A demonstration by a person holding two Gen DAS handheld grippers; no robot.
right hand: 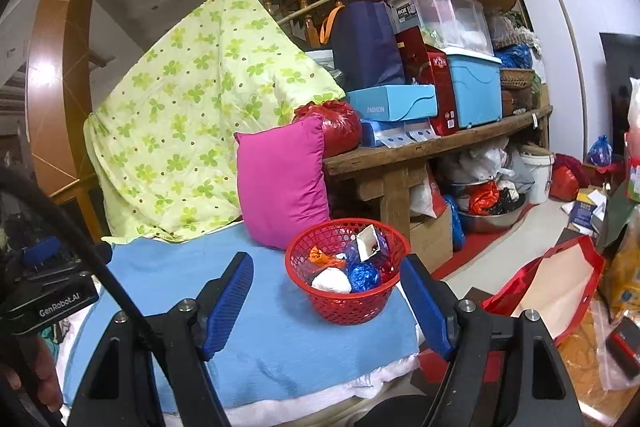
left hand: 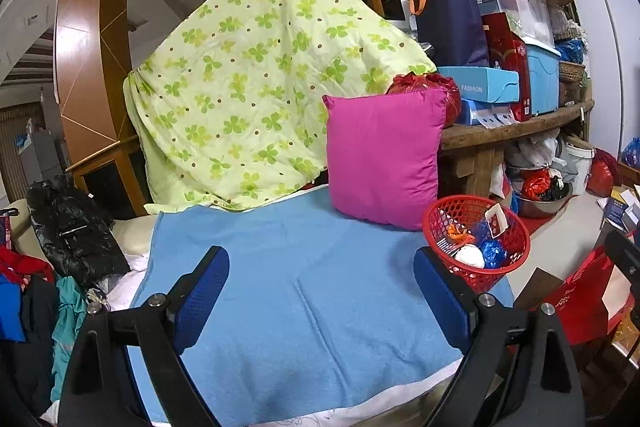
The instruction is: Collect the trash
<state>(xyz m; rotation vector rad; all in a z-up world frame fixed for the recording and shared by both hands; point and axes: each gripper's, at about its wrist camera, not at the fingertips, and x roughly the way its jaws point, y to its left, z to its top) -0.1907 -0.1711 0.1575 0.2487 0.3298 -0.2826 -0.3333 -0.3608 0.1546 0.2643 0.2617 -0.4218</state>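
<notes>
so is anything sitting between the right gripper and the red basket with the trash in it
Nothing visible does. The right gripper is open, and the red basket sits on the blue towel just ahead, between its fingers. The pink pillow stands behind the basket, not in the path.

Blue towel (right hand: 256, 315), red basket (right hand: 347, 303), pink pillow (right hand: 280, 183)

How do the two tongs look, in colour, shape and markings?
Both the left tongs and the right tongs have black angular frames with silver bolts and two flat fingers covered in blue textured pads. In the right wrist view, the left unit's black body reads "GenRobot.AI" and a black cable curves past.
</notes>
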